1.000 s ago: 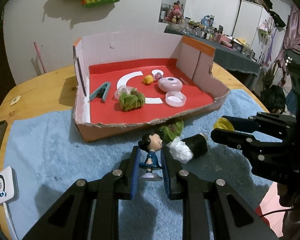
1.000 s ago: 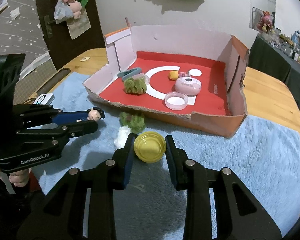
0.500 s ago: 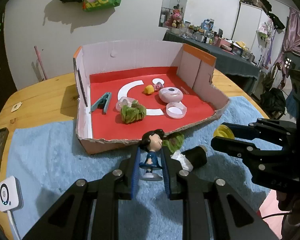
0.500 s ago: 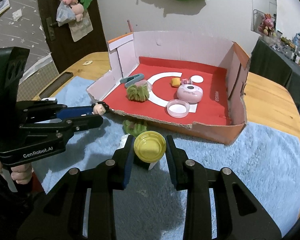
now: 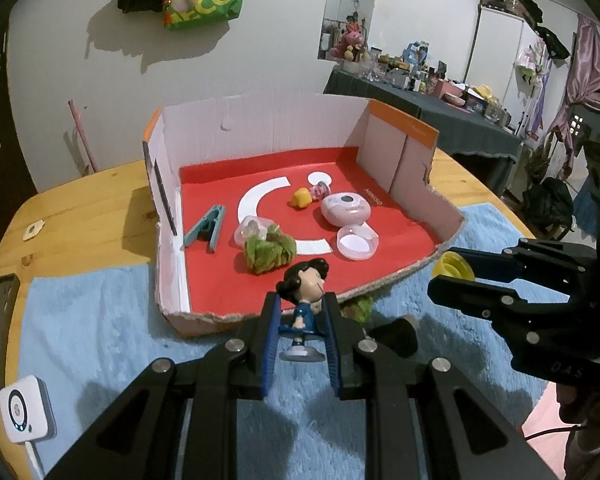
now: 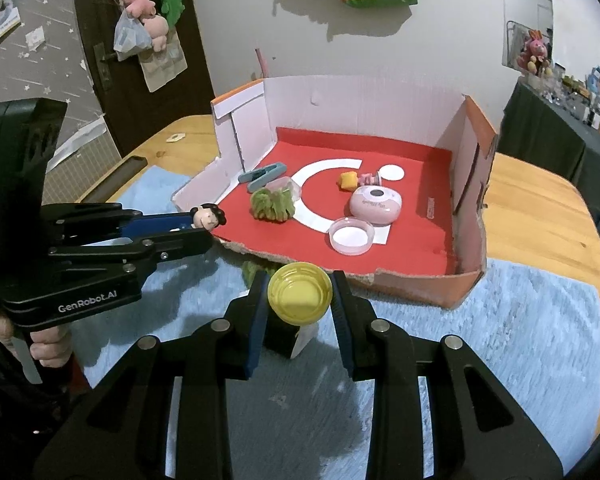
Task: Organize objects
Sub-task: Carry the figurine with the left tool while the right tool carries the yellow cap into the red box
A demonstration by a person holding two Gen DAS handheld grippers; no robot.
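My left gripper (image 5: pixel 302 320) is shut on a small figurine (image 5: pixel 303 308) with black hair and a blue dress, held above the blue mat just before the torn front edge of the cardboard box (image 5: pixel 260 128). My right gripper (image 6: pixel 300 292) is shut on a yellow bottle cap (image 6: pixel 300 294), also in front of the box. The left gripper (image 6: pixel 172 228) with the figurine's head (image 6: pixel 207 216) shows at the left of the right wrist view. The right gripper (image 5: pixel 456 276) and the yellow cap (image 5: pixel 452 266) appear at the right of the left wrist view.
Inside the red-floored box lie a teal clip (image 5: pixel 206 226), a green leafy bundle (image 5: pixel 268 252), a pink round case (image 5: pixel 346 208), a clear lid (image 5: pixel 357 242) and a small yellow piece (image 5: pixel 301 199). On the blue mat (image 5: pixel 100 320) lie another green bundle (image 5: pixel 358 306) and a black roll (image 5: pixel 394 336). A white device (image 5: pixel 26 408) sits at the left.
Both grippers have come closer to the box with their loads. The left one has risen a little with the figurine, now level with the box's front edge.
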